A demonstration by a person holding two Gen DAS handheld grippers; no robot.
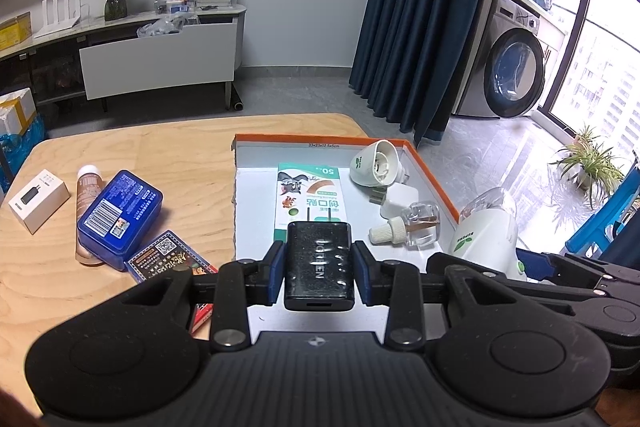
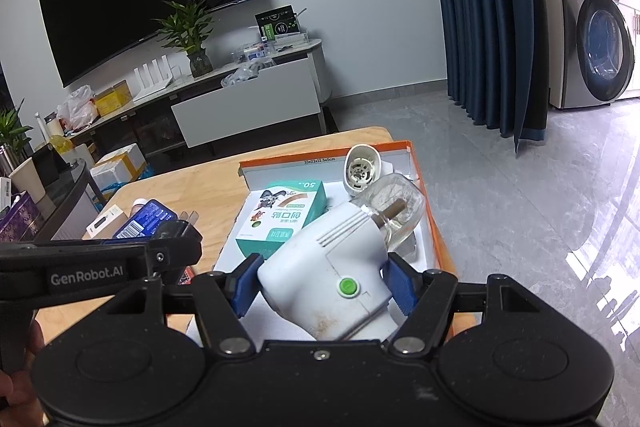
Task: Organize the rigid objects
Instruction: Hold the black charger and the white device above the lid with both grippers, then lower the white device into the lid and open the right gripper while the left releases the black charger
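Note:
My left gripper [image 1: 319,269] is shut on a black charger block [image 1: 319,255], held just above the near part of a shallow white box with an orange rim [image 1: 320,137]. My right gripper [image 2: 324,281] is shut on a white plug-in repellent heater [image 2: 320,259] with a clear bottle [image 2: 396,207] screwed into its front, over the box's right side. The same heater [image 1: 484,231] shows at the right of the left wrist view. Inside the box lie a green-and-white bandage carton [image 1: 308,195], a second white heater [image 1: 376,163], a white plug [image 1: 400,201] and a clear bottle [image 1: 416,229].
Left of the box on the wooden table [image 1: 180,155] lie a small white carton [image 1: 38,199], a brown tube [image 1: 88,187], a blue tin [image 1: 120,215] and a card pack [image 1: 168,259]. The table's far edge drops to grey floor; a TV cabinet [image 1: 160,63] stands beyond.

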